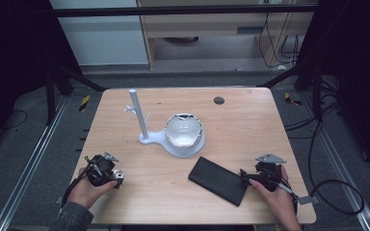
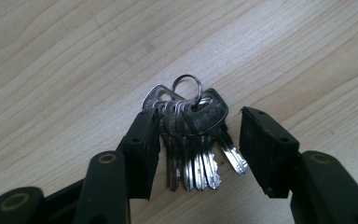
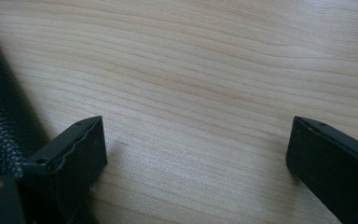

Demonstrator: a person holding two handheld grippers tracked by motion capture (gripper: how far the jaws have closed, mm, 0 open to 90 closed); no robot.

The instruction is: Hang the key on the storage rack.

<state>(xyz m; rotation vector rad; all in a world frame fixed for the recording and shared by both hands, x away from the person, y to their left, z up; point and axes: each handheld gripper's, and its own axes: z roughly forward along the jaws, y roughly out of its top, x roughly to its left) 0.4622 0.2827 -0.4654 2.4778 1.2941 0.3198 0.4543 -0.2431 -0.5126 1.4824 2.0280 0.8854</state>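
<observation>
Table [image 1: 250,120] layout from my seat: stand with upright post [image 1: 138,115] sits centre-left toward the back, bowl [image 1: 184,129] on its base, just right of the post. Small round disc [image 1: 218,100] behind the bowl, near the far edge. Flat case [image 1: 219,180] lies front-right of centre, angled. My right gripper [image 1: 250,177] is at the case's right end; in the right gripper view the case [image 3: 0,126] is beside one jaw, probably touching, hard to tell. My left gripper [image 1: 117,177] is front-left, well apart from the stand. Bunch of keys [image 2: 191,135] lies on the table between its jaws, ring pointing away from me.
</observation>
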